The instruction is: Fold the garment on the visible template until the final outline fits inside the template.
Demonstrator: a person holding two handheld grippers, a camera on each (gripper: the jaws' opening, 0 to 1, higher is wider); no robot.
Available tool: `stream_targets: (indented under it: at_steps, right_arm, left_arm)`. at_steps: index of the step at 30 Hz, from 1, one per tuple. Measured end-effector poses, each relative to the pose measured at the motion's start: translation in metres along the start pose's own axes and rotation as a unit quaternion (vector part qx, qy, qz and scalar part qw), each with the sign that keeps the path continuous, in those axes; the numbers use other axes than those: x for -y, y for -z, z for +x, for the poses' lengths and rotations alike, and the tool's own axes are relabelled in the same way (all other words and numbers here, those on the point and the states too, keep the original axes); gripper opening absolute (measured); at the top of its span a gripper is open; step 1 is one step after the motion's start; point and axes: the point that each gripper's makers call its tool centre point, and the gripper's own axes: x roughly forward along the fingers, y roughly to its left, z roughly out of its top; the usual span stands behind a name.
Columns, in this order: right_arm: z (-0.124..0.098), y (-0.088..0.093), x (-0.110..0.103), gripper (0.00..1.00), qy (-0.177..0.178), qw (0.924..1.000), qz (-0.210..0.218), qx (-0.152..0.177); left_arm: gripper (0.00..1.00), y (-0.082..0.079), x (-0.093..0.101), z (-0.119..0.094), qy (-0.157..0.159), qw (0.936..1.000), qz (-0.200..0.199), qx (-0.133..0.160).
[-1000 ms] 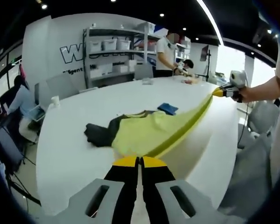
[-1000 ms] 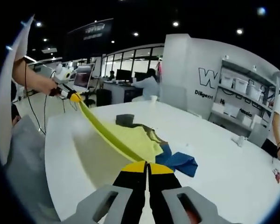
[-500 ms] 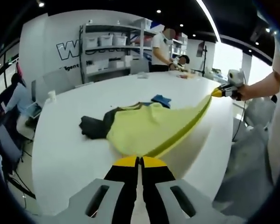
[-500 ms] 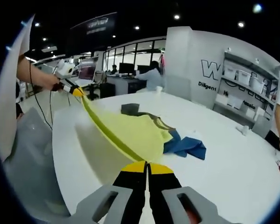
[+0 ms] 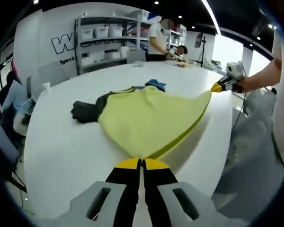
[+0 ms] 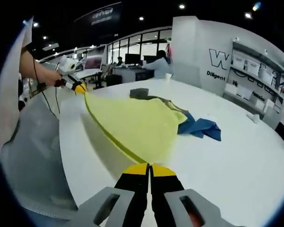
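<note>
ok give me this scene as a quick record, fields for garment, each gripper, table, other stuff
garment: yellow garment with a dark part, stretched between both grippers, far end on the table
left gripper: left gripper, fingers shut on one corner of the yellow garment
right gripper: right gripper, fingers shut on the other corner
table: white table
other cloth: blue cloth beside the garment's far end
template: none that I can tell
background: shelving with bins, people at desks

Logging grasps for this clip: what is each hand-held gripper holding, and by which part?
Both hold the yellow garment: the left hand-held gripper and the right hand-held gripper are each shut on one end of its stretched hem edge, the rest lying on the white table.
</note>
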Motion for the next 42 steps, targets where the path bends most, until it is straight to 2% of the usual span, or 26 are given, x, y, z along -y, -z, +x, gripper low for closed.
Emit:
stream_targets:
  at_steps: [9, 23, 31, 37, 42]
  right_arm:
    - [0.009, 0.042, -0.021, 0.00, -0.019, 0.9988, 0.011, -0.044]
    - [0.017, 0.072, -0.037, 0.00, -0.035, 0.9958, 0.018, -0.083]
    - [0.015, 0.084, -0.044, 0.00, -0.040, 0.9942, 0.025, -0.097]
    - [0.014, 0.086, -0.046, 0.00, -0.038, 0.9940, 0.032, -0.097]
    - [0.013, 0.086, -0.047, 0.00, -0.038, 0.9938, 0.031, -0.100]
  left_arm:
    - [0.01, 0.031, 0.011, 0.010, 0.013, 0.9994, -0.001, -0.033]
    - [0.01, 0.078, 0.032, 0.018, 0.039, 0.9949, 0.026, -0.089]
    - [0.01, 0.086, 0.036, 0.018, 0.044, 0.9934, 0.034, -0.100]
    - [0.01, 0.089, 0.037, 0.017, 0.044, 0.9931, 0.037, -0.102]
    - [0.01, 0.091, 0.040, 0.015, 0.046, 0.9920, 0.055, -0.104]
